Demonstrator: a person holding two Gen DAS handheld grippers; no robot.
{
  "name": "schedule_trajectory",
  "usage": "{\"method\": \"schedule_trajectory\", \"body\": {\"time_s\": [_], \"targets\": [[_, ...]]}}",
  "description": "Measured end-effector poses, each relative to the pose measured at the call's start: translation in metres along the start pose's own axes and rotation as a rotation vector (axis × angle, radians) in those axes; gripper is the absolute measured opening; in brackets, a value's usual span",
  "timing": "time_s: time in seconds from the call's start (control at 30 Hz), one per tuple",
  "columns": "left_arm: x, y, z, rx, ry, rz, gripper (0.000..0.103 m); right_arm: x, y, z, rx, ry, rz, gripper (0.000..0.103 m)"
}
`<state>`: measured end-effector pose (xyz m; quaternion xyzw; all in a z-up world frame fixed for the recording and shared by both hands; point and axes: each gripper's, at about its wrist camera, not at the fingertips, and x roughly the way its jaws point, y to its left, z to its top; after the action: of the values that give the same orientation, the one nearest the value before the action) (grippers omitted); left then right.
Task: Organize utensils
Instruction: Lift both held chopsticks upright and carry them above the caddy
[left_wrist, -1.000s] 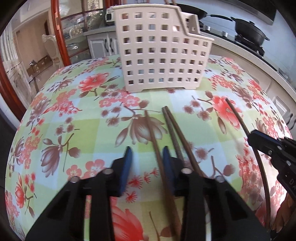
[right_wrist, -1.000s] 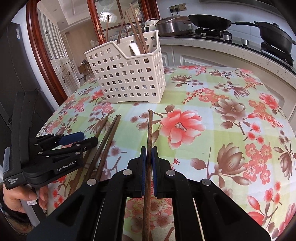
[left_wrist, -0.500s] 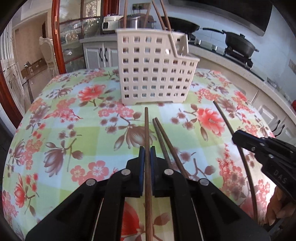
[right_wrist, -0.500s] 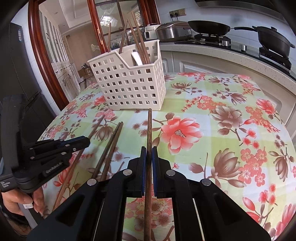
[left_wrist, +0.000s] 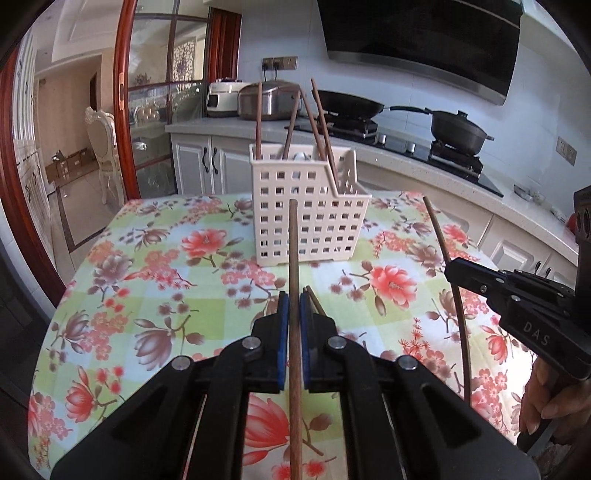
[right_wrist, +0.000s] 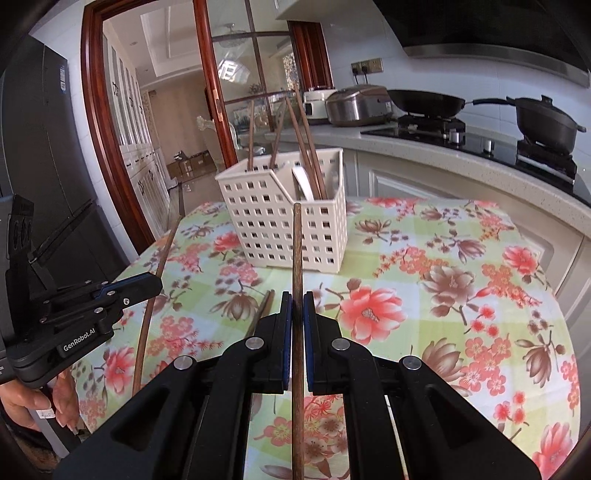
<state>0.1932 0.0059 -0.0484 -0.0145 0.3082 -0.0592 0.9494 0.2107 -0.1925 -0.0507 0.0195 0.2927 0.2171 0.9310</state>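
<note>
A cream perforated utensil basket (left_wrist: 308, 218) stands on the floral tablecloth, also in the right wrist view (right_wrist: 284, 221); several brown chopsticks and a white spoon (right_wrist: 303, 182) stand in it. My left gripper (left_wrist: 294, 299) is shut on a brown chopstick (left_wrist: 293, 251), held above the table and pointing at the basket. My right gripper (right_wrist: 297, 301) is shut on another brown chopstick (right_wrist: 296, 251), also lifted. Two chopsticks (right_wrist: 264, 306) lie on the table between the grippers, mostly hidden.
The round table (left_wrist: 155, 280) has a floral cloth. Behind it runs a kitchen counter with a wok (left_wrist: 347, 103), a black pot (left_wrist: 458, 129) and a rice cooker (left_wrist: 267, 99). A wood-framed glass door (right_wrist: 162, 122) and a dark fridge stand at the left.
My left gripper closed on a chopstick and lifted it. Both grippers have risen and tilted up with their chopsticks, so more of the kitchen shows.
</note>
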Motion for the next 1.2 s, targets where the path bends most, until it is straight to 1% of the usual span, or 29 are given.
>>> {"method": "schedule_trajectory", "body": {"time_s": [0.2,0.47,0.87,1.2], "targets": [[-0.027,0.000,0.006,0.005,-0.065,0.001,0.006,-0.016,0.011,0.008,-0.029,-0.036,-0.004,0.006],[-0.052,-0.002,0.010,0.013,-0.120,-0.003,0.006,-0.036,0.025,0.015,-0.062,-0.078,-0.004,0.006],[-0.069,-0.002,0.008,0.018,-0.149,-0.005,0.006,-0.049,0.039,0.017,-0.107,-0.109,-0.012,0.006],[-0.074,0.000,0.007,0.012,-0.159,-0.002,0.006,-0.052,0.041,0.017,-0.115,-0.126,-0.016,0.006]]}}
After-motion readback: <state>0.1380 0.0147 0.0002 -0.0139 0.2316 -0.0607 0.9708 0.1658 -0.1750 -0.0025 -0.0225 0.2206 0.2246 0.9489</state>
